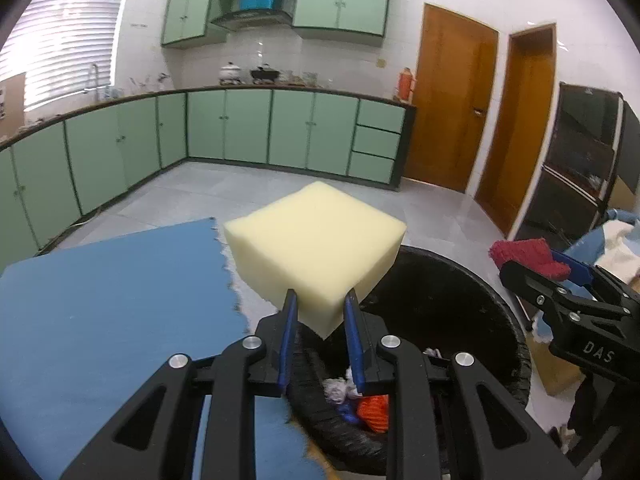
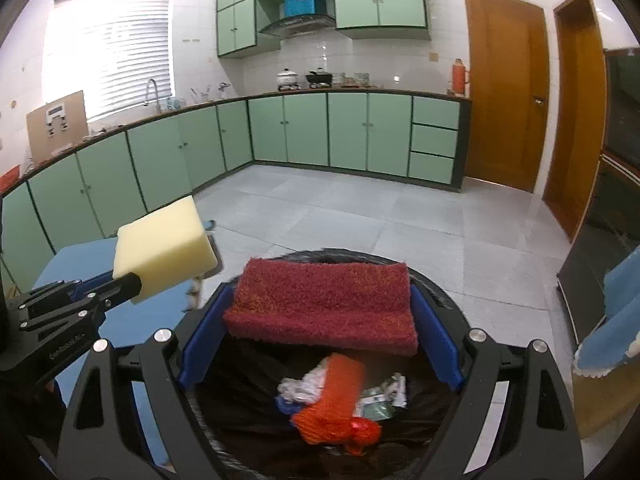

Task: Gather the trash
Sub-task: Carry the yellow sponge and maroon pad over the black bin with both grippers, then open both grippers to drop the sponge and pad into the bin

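I am holding the yellow foam block [image 1: 316, 248] pinched in my left gripper [image 1: 320, 312] and the red scouring pad [image 2: 322, 304] spanning my wide right gripper [image 2: 320, 312], nearer above the bin [image 2: 240, 400] at lower centre.

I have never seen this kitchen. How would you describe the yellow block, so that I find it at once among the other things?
Start at the black-lined trash bin in the foreground, beside a blue table. Just left of the bin, the left gripper pinches one corner of a pale yellow foam block. It is smooth, plain and box-shaped, unlike the fuzzy dark red pad in the right gripper over the bin.
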The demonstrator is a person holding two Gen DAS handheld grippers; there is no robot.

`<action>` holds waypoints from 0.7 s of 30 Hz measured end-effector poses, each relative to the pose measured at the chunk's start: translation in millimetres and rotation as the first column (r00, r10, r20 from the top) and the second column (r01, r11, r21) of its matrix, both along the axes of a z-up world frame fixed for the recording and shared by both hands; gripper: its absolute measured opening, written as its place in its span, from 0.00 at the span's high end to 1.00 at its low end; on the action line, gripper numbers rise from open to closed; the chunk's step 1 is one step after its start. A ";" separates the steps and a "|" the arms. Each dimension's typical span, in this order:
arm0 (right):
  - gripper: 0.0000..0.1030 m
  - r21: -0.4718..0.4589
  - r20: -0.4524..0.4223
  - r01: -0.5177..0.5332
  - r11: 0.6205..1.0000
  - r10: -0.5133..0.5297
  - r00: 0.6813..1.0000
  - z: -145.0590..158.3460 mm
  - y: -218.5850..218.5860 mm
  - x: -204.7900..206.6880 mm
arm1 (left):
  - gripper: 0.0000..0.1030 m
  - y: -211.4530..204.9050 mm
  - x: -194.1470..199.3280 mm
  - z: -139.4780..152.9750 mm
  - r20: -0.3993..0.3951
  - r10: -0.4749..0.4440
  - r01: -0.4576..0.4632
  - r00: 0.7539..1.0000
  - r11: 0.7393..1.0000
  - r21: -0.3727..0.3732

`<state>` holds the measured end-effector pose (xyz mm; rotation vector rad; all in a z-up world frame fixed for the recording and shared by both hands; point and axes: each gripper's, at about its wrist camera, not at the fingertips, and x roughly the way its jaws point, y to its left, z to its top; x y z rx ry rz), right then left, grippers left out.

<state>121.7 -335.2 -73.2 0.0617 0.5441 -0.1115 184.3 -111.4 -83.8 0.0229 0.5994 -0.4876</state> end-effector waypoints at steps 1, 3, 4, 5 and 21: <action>0.18 0.001 -0.003 0.004 1.000 -0.004 1.000 -2.7 -4.6 0.4 | 0.78 -4.1 -0.3 -3.0 -0.003 -0.009 0.009 1.000 1.000 0.007; 0.18 0.004 -0.011 0.014 1.000 -0.014 1.000 -9.7 -16.2 1.3 | 0.78 -14.3 1.0 -8.8 -0.016 -0.026 0.026 1.000 1.000 0.015; 0.18 0.004 -0.014 0.018 1.000 -0.018 1.000 -11.9 -18.6 2.1 | 0.78 -18.8 2.5 -12.3 -0.023 -0.032 0.033 0.999 0.999 0.021; 0.18 0.003 -0.020 0.024 1.000 -0.024 1.000 -16.2 -23.1 3.1 | 0.78 -20.2 6.9 -14.6 -0.030 -0.038 0.039 0.999 0.999 0.027; 0.13 0.021 -0.126 0.091 0.996 -0.088 0.988 -76.2 -62.7 23.3 | 0.75 -69.6 36.2 -50.0 -0.100 -0.102 0.111 0.990 0.990 0.090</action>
